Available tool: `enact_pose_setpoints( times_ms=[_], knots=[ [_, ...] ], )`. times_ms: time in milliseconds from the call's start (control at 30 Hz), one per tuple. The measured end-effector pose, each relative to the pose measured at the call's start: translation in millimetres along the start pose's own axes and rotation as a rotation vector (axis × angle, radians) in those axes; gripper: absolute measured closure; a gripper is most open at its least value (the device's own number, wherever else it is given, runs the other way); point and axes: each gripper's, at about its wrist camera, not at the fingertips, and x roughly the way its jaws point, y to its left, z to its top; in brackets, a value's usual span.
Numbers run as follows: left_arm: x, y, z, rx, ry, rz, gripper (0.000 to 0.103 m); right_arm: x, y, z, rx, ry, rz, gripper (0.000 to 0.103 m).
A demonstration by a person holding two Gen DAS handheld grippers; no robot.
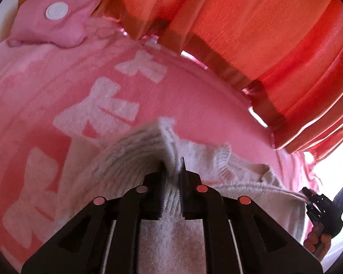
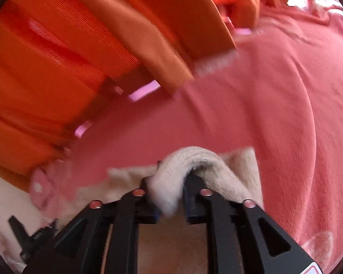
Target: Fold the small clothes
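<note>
Pink blanket (image 1: 194,105) with white letters is covering the surface under your work, and the cream knit (image 1: 130,157) is lying on it at the near edge, stretched between your two grippers. Your left gripper (image 1: 173,171) is sitting on a ribbed fold of the knit; its jaws are standing only a narrow gap apart with the raised fold between them, and you cannot tell from this view whether the pads are pressing it. Your right gripper (image 2: 169,182) is showing a wider gap, with a thick bunch of the knit (image 2: 194,159) draped over and between its fingers; the cloth is sagging loosely there, so the pads are not seeming to pinch it. In the left wrist view your right gripper (image 1: 308,196) is appearing at the far right, at the corner of the knit, with fingers of your hand (image 1: 317,239) wrapped around its handle. Beyond the knit, a pink garment (image 1: 54,22) with a white button is lying bunched at the blanket's far left corner. Orange curtains (image 2: 57,57) are hanging along the blanket's far edge, blurred in both views.
</note>
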Motion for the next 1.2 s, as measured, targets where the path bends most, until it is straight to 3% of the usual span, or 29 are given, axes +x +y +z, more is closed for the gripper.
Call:
enact_pose_setpoints(
  times_ms=[33,67,133,233,400,500,533,567,600,633,733,767,800,867,900,933,1033,1067,1133,1200],
  knots=[
    [-8,-1,3,0.010,-0.036,0.006,0.071,-5,0,0,-0.007,-0.016,0.012,0.065],
    [-25,-1,4,0.026,-0.115,0.043,0.047,-9,0,1,-0.015,-0.031,0.002,0.058],
    [-42,-1,6,0.053,-0.207,0.099,0.032,-18,-1,2,-0.036,-0.094,-0.059,0.050],
    [-43,9,4,0.067,-0.191,0.145,0.032,-23,-7,4,-0.057,-0.105,-0.105,0.048],
    [-8,21,-6,0.038,0.003,0.163,0.031,14,-5,-5,-0.079,0.075,-0.119,0.048],
    [5,25,-13,0.043,0.080,0.163,0.042,42,4,-18,-0.172,0.178,-0.198,0.048],
    [7,24,-13,0.058,0.086,0.162,0.056,44,8,-21,-0.212,0.177,-0.234,0.058],
    [6,23,-14,0.064,0.085,0.154,0.074,44,14,-23,-0.268,0.156,-0.287,0.087],
    [3,23,-13,0.054,0.077,0.124,0.085,40,17,-22,-0.277,0.139,-0.280,0.096],
    [-1,23,-11,0.042,0.065,0.102,0.092,33,18,-19,-0.260,0.114,-0.244,0.096],
    [-18,19,-4,0.034,-0.024,0.075,0.093,-14,24,-1,-0.200,-0.068,-0.059,0.097],
    [-24,18,-2,0.037,-0.053,0.069,0.093,-17,21,2,-0.191,-0.089,-0.064,0.097],
    [-21,20,0,0.040,-0.052,0.080,0.093,-12,14,5,-0.174,-0.075,-0.100,0.097],
    [-5,26,0,0.038,-0.007,0.139,0.093,27,-17,2,-0.105,0.087,-0.233,0.097],
    [7,31,-3,0.024,0.035,0.163,0.093,38,-27,-1,-0.072,0.137,-0.256,0.097],
    [11,33,-5,0.012,0.045,0.167,0.093,38,-31,-2,-0.048,0.143,-0.244,0.098],
    [2,23,-2,0.055,0.006,0.175,0.093,7,-14,6,-0.094,0.020,-0.166,0.098],
    [4,23,-2,0.056,0.011,0.181,0.093,11,-13,6,-0.118,0.021,-0.196,0.098],
    [15,31,-5,0.036,0.046,0.194,0.093,38,-25,-3,-0.103,0.136,-0.266,0.098],
    [16,30,-5,0.040,0.044,0.198,0.092,44,-23,-6,-0.128,0.149,-0.288,0.098]
  ],
)
